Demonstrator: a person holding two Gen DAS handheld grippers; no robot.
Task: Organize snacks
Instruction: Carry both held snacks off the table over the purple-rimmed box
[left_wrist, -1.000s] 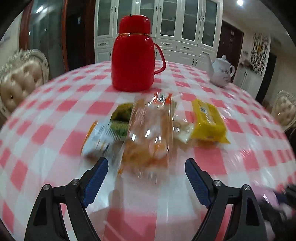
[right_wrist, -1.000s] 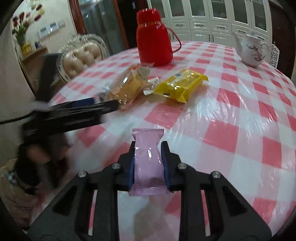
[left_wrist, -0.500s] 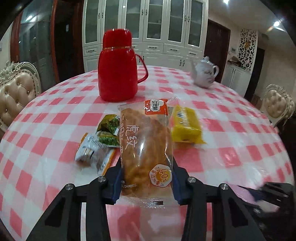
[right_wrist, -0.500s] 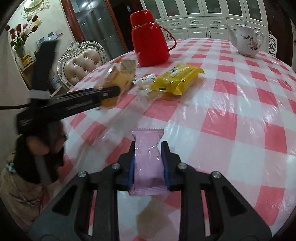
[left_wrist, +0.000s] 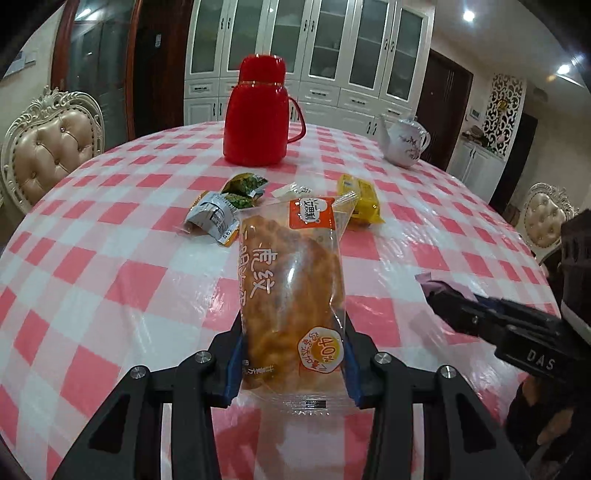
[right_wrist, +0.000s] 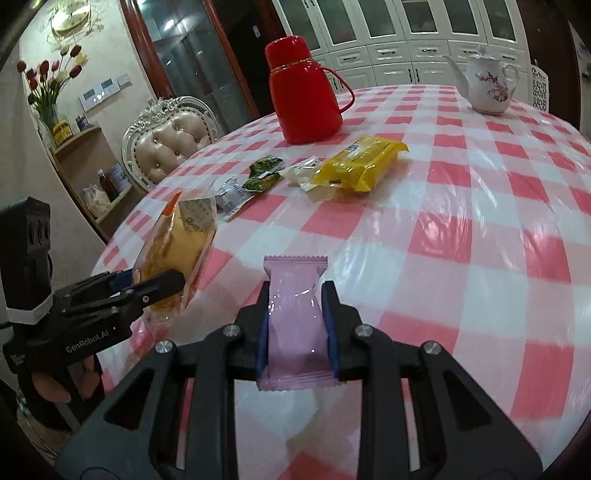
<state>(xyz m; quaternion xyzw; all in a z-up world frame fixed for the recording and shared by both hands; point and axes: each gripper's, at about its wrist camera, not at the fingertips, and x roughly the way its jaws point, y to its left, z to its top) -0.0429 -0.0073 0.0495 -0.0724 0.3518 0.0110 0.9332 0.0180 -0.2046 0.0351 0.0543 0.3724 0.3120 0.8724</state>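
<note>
My left gripper is shut on a clear bag of orange bread and holds it above the checked table; the bag also shows in the right wrist view. My right gripper is shut on a pink wrapped snack, held over the table's near edge. A yellow packet, a green packet, a silver packet and a small white packet lie together in the middle of the table. The right gripper also shows in the left wrist view.
A red thermos jug stands behind the snacks. A white teapot stands at the far right. The round table has a pink and white cloth. Padded chairs stand around it.
My left gripper closed on the bread bag and has lifted it up and back from the pile. The right gripper keeps hold of the pink snack.
</note>
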